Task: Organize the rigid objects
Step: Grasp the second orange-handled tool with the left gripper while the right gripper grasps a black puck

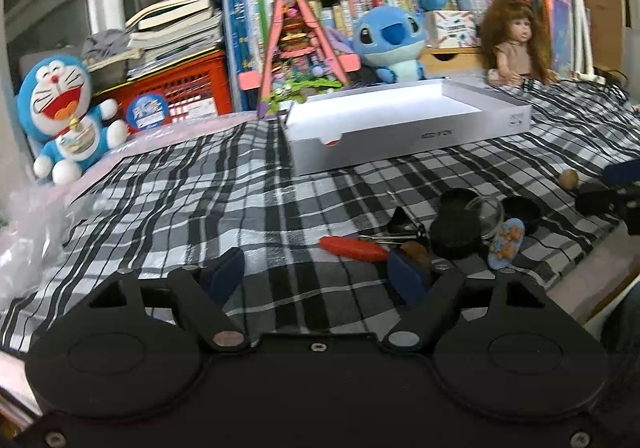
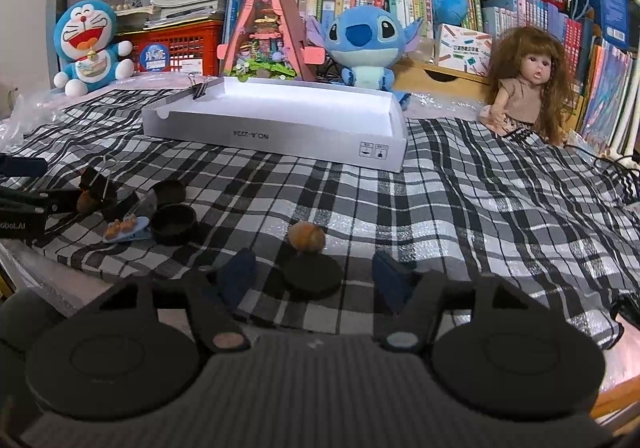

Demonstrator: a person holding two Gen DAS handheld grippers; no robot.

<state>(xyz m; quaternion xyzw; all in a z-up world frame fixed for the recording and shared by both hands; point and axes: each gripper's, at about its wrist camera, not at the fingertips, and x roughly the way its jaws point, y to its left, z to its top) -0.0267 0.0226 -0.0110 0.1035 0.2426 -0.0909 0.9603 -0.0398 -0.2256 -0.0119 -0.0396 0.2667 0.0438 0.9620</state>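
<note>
A white shallow box (image 1: 404, 128) (image 2: 276, 120) lies open on the checked cloth, a binder clip (image 2: 199, 87) on its rim. Small items lie in a cluster: a red-handled tool (image 1: 354, 249), black lids (image 1: 456, 234) (image 2: 174, 223), a glass jar (image 1: 486, 214), a blue hair clip (image 1: 506, 243) (image 2: 127, 228), a binder clip (image 1: 404, 222). My left gripper (image 1: 320, 276) is open, just left of the cluster, its right finger by a brown walnut (image 1: 416, 253). My right gripper (image 2: 316, 282) is open around a black round lid (image 2: 313, 276), with a walnut (image 2: 307, 235) just beyond.
Plush toys (image 1: 68, 104) (image 2: 362, 44), a doll (image 2: 528, 84), a toy house (image 2: 266, 32), a red crate (image 1: 184, 88) and shelves of books line the back. The table edge runs close to the right gripper. Clear plastic (image 1: 28, 232) lies at the left.
</note>
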